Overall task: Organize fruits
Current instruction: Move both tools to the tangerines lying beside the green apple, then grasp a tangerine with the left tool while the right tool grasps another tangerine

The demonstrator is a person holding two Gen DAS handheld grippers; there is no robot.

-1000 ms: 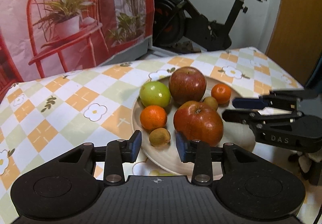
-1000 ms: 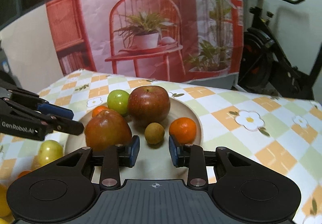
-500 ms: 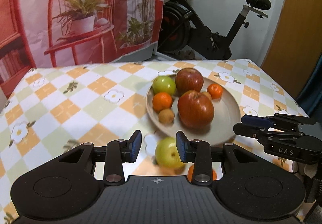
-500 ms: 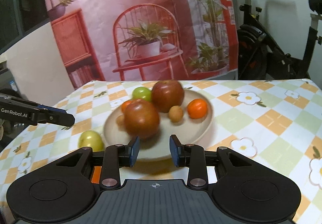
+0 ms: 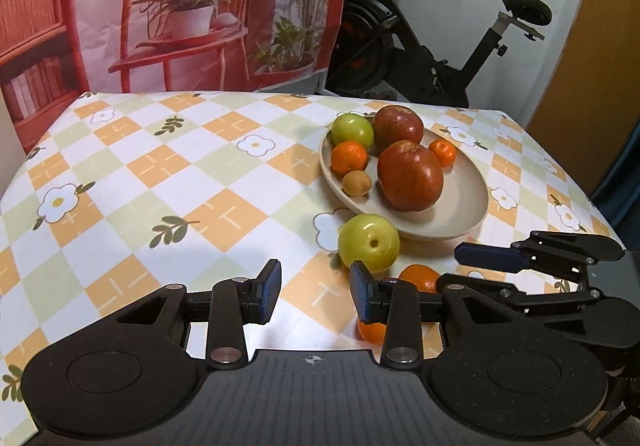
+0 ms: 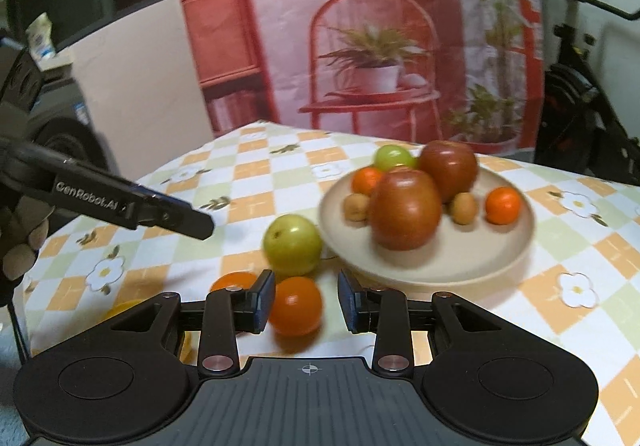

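A beige plate (image 5: 460, 213) (image 6: 516, 242) holds two red apples (image 5: 410, 175), a green apple (image 5: 352, 129), two small oranges and small brown fruits. On the cloth in front of it lie a loose green apple (image 5: 368, 242) (image 6: 292, 245) and oranges (image 5: 418, 274). My left gripper (image 5: 315, 292) (image 6: 192, 224) hangs open and empty over bare cloth, left of the green apple. My right gripper (image 6: 306, 300) (image 5: 450, 266) stands narrowly open. An orange (image 6: 296, 306) sits on the table just beyond its gap and is not pinched.
A checked flower tablecloth (image 5: 160, 185) covers the table. A second orange (image 6: 234, 280) and a yellow fruit (image 6: 124, 308) lie at the near left edge. A printed backdrop (image 6: 380, 25) and an exercise bike (image 5: 420, 57) stand behind. A hand (image 6: 20, 242) grips the left tool.
Both grippers have drawn back from the plate toward the near table edge. The loose green apple and oranges have come into view. Neither gripper has taken hold of anything.
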